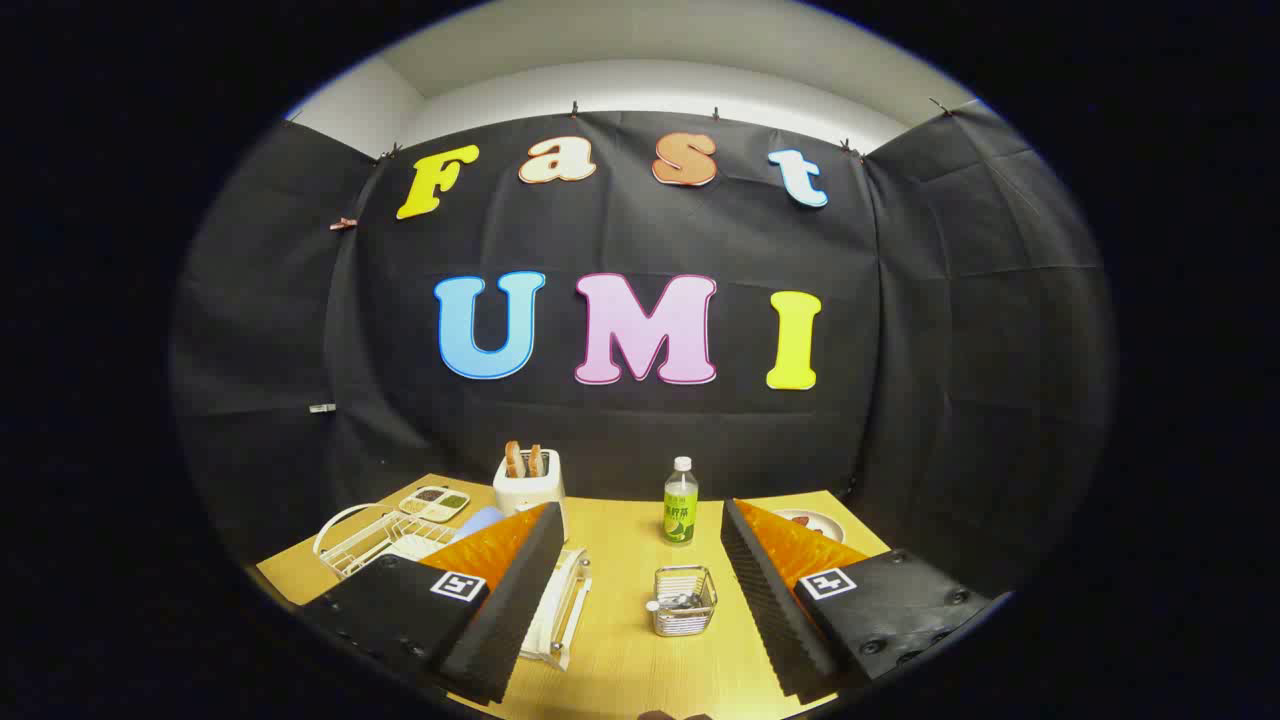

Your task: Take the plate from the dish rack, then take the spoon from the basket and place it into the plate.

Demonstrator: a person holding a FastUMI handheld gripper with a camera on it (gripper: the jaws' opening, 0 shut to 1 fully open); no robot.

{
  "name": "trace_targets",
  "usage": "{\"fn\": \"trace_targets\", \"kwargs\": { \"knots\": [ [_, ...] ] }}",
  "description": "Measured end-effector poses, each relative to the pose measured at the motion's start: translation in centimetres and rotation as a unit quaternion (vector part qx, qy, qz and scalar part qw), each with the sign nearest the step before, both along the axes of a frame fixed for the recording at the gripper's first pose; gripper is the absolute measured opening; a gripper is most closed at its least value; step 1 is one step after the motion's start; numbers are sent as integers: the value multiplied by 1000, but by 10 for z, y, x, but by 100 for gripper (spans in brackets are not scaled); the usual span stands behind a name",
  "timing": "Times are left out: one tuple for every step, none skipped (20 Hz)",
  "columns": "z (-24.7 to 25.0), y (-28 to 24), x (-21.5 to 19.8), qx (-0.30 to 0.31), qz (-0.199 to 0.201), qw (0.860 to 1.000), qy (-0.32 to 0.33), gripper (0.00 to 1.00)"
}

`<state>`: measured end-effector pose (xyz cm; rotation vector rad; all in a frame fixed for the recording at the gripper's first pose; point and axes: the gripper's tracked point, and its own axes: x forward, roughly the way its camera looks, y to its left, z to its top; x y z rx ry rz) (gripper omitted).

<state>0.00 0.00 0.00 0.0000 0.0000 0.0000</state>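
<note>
Gripper view: the gripper [640, 600] is held above the near edge of a wooden counter [620, 650], and its jaws are spread wide with nothing between them but open counter and a small wire basket [684, 600]. The two ribbed black fingers [510, 610] are seen tilted outward, with orange panels behind them.

The basket stands on the counter between the fingers, nearer the right one, and touches neither. Metal cutlery is seen lying inside it; the spoon cannot be told apart from the rest, so its long axis and the way it points cannot be told.

A white wire dish rack [365, 540] is set on the far left of the counter, partly hidden behind the left finger. A pale blue plate [480, 520] appears to be held in it, leaning, with only an edge shown above the finger, so its facing cannot be read for sure. A white tray [560, 610] lies just right of the left finger.

Farther back, a white toaster [530, 485] with two slices of toast stands left of centre, a divided dish [435, 502] lies to its left, and a green bottle [681, 505] stands upright right of centre. A small dish [815, 522] is seen far right, beyond the right finger.
</note>
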Motion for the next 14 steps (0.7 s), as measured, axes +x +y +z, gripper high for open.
{"fn": "trace_targets", "kwargs": {
  "knots": [
    [-1,4,1,2,3,1000,2,97],
    [-1,7,2,4,6,1000,2,97],
    [-1,9,1,4,7,1000,1,97],
    [-2,12,2,5,9,1000,2,98],
    [-3,16,2,5,11,1000,3,98],
    [-4,19,0,4,14,1000,4,98],
    [-4,23,0,2,16,1000,4,98],
    [-6,26,0,-2,19,1000,5,98],
    [-6,29,-1,-6,20,1000,5,98],
    [-7,32,-1,-7,23,1000,6,98],
    [-9,36,-1,-6,25,1000,9,98],
    [-9,39,0,-4,27,1000,11,98],
    [-10,42,0,-3,28,1000,14,98],
    [-11,43,0,-3,26,1000,17,98]
  ]
}}
